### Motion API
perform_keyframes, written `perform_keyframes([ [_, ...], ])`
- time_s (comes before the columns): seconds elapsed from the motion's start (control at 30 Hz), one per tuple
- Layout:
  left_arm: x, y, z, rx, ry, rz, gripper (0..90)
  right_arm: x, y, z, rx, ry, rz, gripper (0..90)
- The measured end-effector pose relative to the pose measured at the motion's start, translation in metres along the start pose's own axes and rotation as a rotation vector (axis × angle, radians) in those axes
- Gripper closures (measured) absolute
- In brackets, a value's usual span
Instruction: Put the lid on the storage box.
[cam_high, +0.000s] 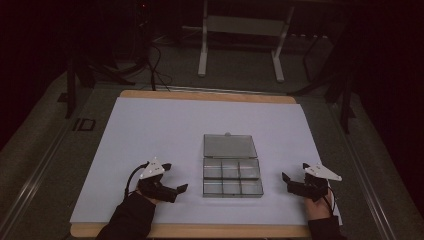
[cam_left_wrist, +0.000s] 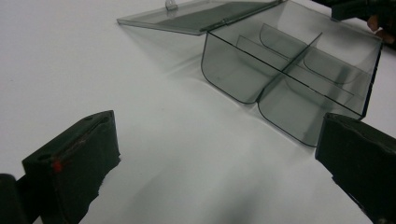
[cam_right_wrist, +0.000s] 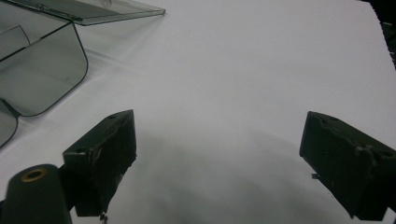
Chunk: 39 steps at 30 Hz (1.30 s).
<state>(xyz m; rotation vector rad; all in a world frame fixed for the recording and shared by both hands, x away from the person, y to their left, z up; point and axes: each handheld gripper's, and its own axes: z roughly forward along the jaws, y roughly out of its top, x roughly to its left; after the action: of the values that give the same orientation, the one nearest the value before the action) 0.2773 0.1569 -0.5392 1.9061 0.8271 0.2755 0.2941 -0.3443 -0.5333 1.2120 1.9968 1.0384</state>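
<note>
A clear smoky plastic organiser box (cam_high: 231, 179) with several empty compartments lies mid-table, its lid (cam_high: 229, 145) folded open flat behind it. My left gripper (cam_high: 176, 177) rests open on the white sheet just left of the box, nothing between its jaws. My right gripper (cam_high: 295, 171) stands open to the right of the box, also empty. In the left gripper view the box (cam_left_wrist: 289, 79) sits ahead and right of the gripper (cam_left_wrist: 217, 144), lid (cam_left_wrist: 196, 16) beyond. In the right gripper view the box (cam_right_wrist: 37, 70) is at the far left of the gripper (cam_right_wrist: 217, 149).
A white sheet (cam_high: 150, 130) covers a wooden-edged table (cam_high: 200, 231). A white frame stand (cam_high: 240, 30) and cables (cam_high: 155, 65) are on the dark floor behind. The other hand's gripper (cam_left_wrist: 359, 9) shows beyond the box in the left gripper view.
</note>
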Motion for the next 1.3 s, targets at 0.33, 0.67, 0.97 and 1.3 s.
perform_keyframes([
  [0.33,0.000,0.009,0.016,0.187,-0.075,-0.012,0.9,0.004,0.000,0.000,0.005,-0.008,-0.032,10.9],
  [0.67,-0.007,0.048,0.011,0.180,-0.106,-0.010,1.0,0.004,0.000,0.000,-0.003,-0.010,-0.033,10.9],
  [0.97,0.000,0.080,0.026,0.169,-0.061,-0.037,1.0,0.003,0.000,-0.001,-0.009,-0.001,-0.030,10.9],
  [1.3,0.005,0.102,0.049,0.167,-0.007,-0.064,1.0,0.004,0.000,-0.001,-0.013,-0.005,-0.041,10.9],
])
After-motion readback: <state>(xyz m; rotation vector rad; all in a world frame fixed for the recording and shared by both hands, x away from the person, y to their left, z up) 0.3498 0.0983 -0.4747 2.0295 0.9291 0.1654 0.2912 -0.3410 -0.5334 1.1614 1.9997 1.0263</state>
